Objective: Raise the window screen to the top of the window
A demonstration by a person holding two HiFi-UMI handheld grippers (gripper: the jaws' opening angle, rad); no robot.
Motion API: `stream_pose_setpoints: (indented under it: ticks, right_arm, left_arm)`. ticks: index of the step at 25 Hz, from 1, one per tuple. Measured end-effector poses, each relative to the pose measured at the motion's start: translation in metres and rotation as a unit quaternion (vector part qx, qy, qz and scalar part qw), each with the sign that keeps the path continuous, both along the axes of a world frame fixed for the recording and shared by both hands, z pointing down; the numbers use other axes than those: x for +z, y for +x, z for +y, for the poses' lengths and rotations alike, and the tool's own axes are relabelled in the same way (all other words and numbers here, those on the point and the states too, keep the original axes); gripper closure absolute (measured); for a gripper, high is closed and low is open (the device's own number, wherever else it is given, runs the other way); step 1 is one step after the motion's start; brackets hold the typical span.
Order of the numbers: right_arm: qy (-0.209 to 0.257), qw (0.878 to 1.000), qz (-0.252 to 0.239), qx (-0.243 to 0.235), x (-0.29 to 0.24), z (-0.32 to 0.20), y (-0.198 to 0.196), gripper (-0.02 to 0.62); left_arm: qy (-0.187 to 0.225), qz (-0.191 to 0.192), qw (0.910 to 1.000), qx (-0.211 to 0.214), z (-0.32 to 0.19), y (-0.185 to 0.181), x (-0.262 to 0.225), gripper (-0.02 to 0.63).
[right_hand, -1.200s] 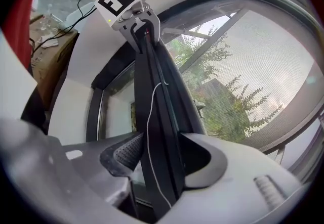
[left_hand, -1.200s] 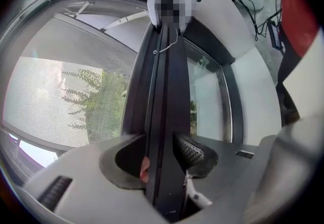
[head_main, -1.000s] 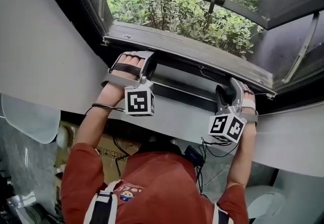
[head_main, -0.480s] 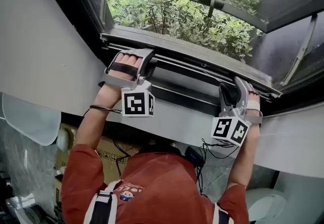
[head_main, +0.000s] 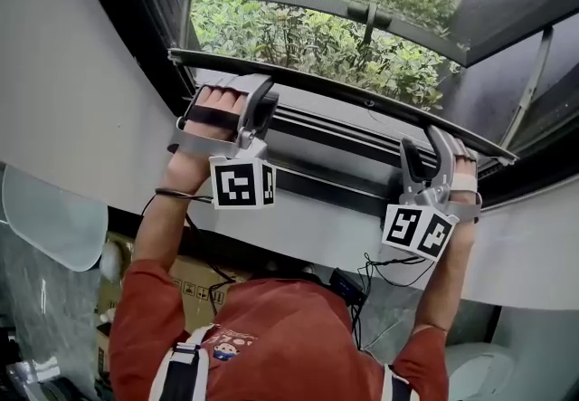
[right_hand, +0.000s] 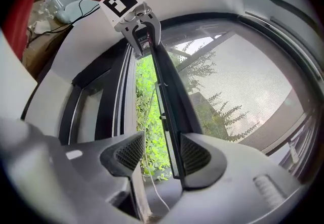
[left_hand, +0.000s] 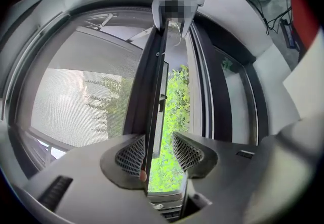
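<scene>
- Head view: the window screen's slim dark metal bar [head_main: 344,93] crosses mid-frame, low in the window and far from the top. The left gripper [head_main: 260,99] and right gripper [head_main: 425,147] sit near its ends.
- Left gripper view: the jaws are spread and the bar touches only the left ribbed pad, so it could slip off. Fine grey mesh [left_hand: 76,101] fills the left.
- Right gripper view: the jaws are spread, with the bar against the right pad. Uneven pushing could tilt and jam it.

Grey mesh window screen [left_hand: 76,101], partly raised
</scene>
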State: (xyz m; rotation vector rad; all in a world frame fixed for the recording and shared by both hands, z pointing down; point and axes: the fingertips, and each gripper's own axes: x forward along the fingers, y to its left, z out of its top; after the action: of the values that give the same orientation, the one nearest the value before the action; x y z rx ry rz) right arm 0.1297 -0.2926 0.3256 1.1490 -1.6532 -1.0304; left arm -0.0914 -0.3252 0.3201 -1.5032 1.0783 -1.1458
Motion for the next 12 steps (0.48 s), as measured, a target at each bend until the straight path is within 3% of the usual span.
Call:
stream_pose_setpoints:
  ticks: [9, 12]
  right_arm:
    - [0.058, 0.998, 0.009, 0.004, -0.038, -0.004, 0.003, 0.403]
    - [0.071, 0.997, 0.008, 0.008, -0.05, -0.007, 0.003, 0.462]
  left_arm:
    - [0.043, 0.029, 0.9986, 0.013, -0.005, 0.002, -0.034, 0.436]
    - [0.041, 0.04, 0.9982, 0.017, -0.007, 0.002, -0.041, 0.436]
